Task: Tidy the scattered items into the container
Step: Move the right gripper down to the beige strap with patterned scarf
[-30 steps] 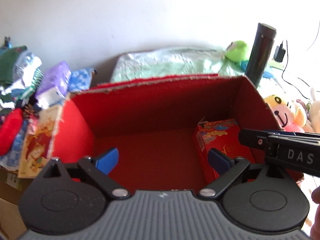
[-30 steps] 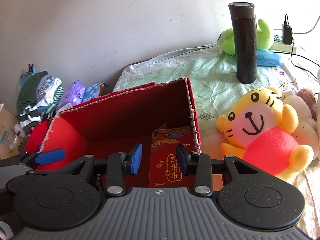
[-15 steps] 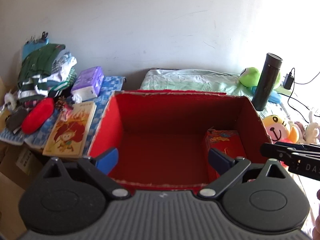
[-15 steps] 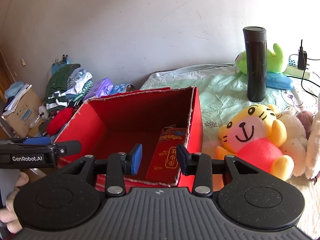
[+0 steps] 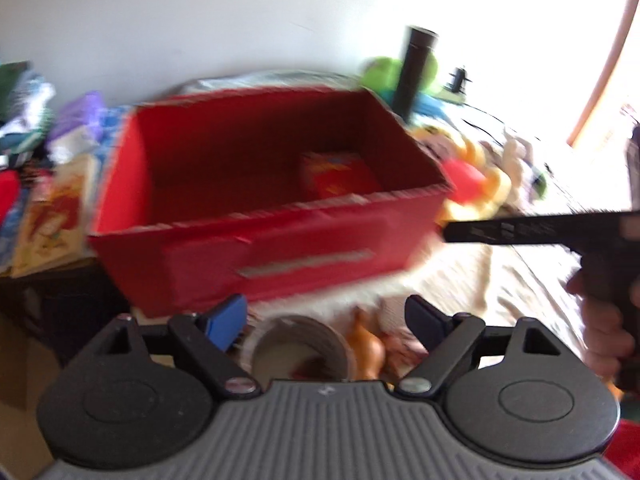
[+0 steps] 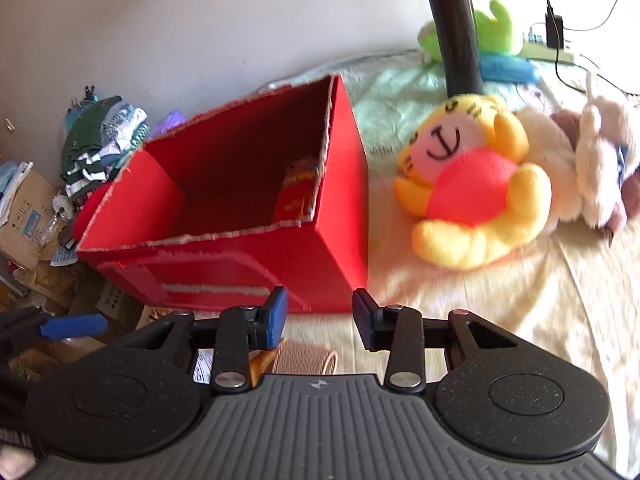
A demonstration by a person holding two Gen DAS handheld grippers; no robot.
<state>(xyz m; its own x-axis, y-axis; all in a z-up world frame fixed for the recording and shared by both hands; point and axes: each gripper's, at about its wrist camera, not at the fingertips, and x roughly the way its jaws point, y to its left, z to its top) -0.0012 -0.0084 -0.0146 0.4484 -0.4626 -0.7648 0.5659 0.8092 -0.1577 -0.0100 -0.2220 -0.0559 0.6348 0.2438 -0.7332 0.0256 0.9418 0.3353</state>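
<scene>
A red open box (image 5: 256, 256) (image 6: 336, 184) stands on the bed with a red packet (image 5: 340, 176) (image 6: 298, 196) inside at its right end. My left gripper (image 5: 326, 318) is open and empty, held near the box's front wall above a tape roll (image 5: 300, 344) and a small orange toy (image 5: 370, 350). My right gripper (image 6: 318, 316) is open and empty at the box's front right corner, also above the tape roll (image 6: 308, 358). A yellow plush tiger (image 6: 468, 196) lies right of the box. The left wrist view is blurred.
A black flask (image 6: 456, 32) and a green plush (image 6: 496, 28) stand behind the tiger, a white plush (image 6: 592, 160) to its right. Folded clothes (image 6: 100, 140), a picture book (image 5: 52, 208) and cardboard boxes (image 6: 28, 216) lie left of the box. A charger cable (image 6: 560, 32) runs at the back right.
Both grippers have pulled back and lowered from over the box to its front side. The tape roll and orange toy have come into view below them.
</scene>
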